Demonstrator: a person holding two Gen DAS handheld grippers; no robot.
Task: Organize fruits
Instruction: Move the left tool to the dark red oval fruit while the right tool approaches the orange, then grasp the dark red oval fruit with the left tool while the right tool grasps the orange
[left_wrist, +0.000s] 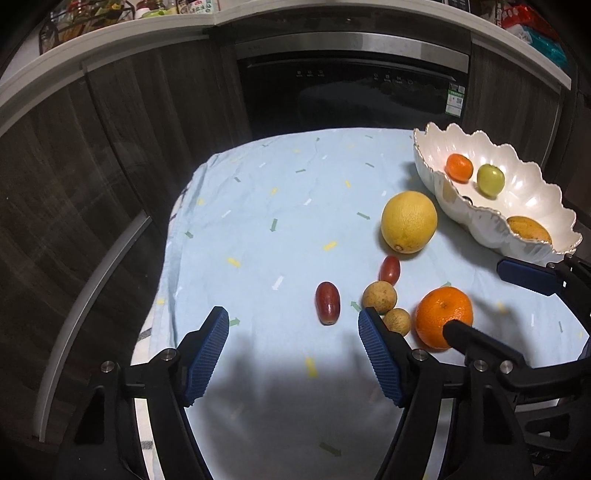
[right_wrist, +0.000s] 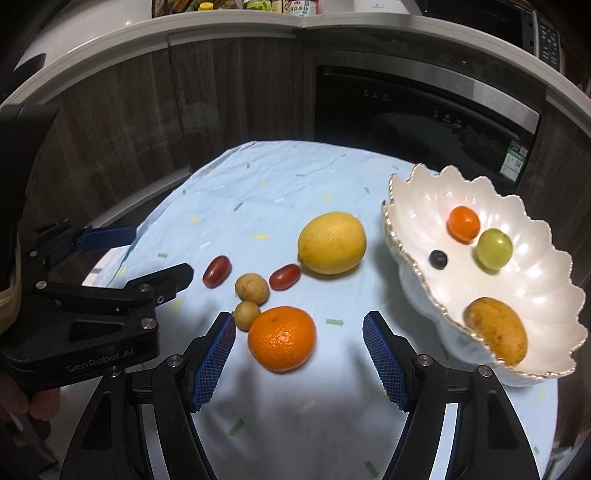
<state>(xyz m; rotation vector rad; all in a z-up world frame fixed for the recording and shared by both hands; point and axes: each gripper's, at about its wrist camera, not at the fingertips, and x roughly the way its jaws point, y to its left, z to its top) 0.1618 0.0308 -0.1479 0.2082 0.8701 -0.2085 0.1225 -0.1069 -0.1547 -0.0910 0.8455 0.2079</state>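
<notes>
On the light blue cloth lie a yellow lemon (right_wrist: 331, 243), a large orange (right_wrist: 282, 338), two red grape tomatoes (right_wrist: 217, 271) (right_wrist: 284, 277) and two small brown longans (right_wrist: 251, 288) (right_wrist: 246, 314). The white scalloped bowl (right_wrist: 413, 280) at the right holds a small orange (right_wrist: 463, 223), a green grape (right_wrist: 494, 248), a blueberry (right_wrist: 438, 258) and a mango (right_wrist: 496, 328). My right gripper (right_wrist: 299, 323) is open, with the large orange between its fingers. My left gripper (left_wrist: 291, 319) is open and empty, just short of a red tomato (left_wrist: 327, 302).
A dark oven (left_wrist: 351, 92) and wood-grain cabinets stand behind the table. The cloth's edge (left_wrist: 173, 236) drops off at the left. A counter with bottles and packets (left_wrist: 110, 18) runs above.
</notes>
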